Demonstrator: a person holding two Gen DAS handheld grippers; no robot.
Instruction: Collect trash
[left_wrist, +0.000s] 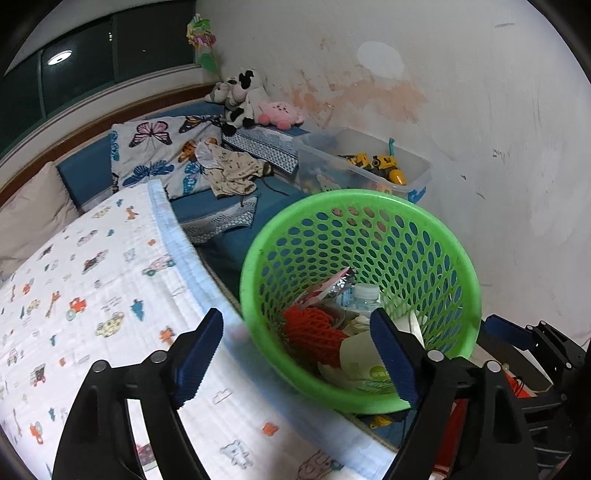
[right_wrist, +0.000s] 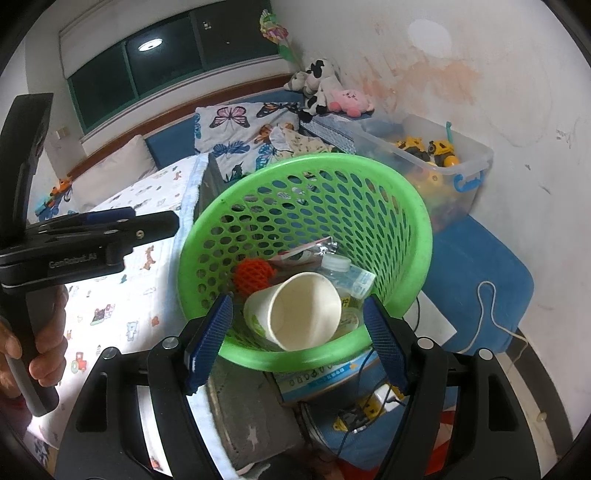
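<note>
A green perforated basket (left_wrist: 436, 229) stands tilted beside the bed. It holds an orange foam net (left_wrist: 314, 332), a clear bottle (left_wrist: 365, 295), a foil wrapper (left_wrist: 332, 284) and a white paper cup (right_wrist: 303, 310). My left gripper (left_wrist: 297, 356) is open over the basket's near left edge, nothing between its fingers. My right gripper (right_wrist: 297, 343) is open too; the basket's near rim (right_wrist: 295, 356) and the cup's mouth show between its fingers, and no pad visibly presses on them. The left gripper (right_wrist: 147, 221) shows side-on in the right wrist view, held by a hand (right_wrist: 40, 350).
A bed with a white printed blanket (left_wrist: 92, 295) fills the left. Beyond lie a butterfly pillow (left_wrist: 159, 147), plush toys (left_wrist: 240, 96) and a clear bin of yellow toy vehicles (right_wrist: 436, 155). A tin can (right_wrist: 321, 376) sits under the basket, a white cord (right_wrist: 484, 314) on the blue mat.
</note>
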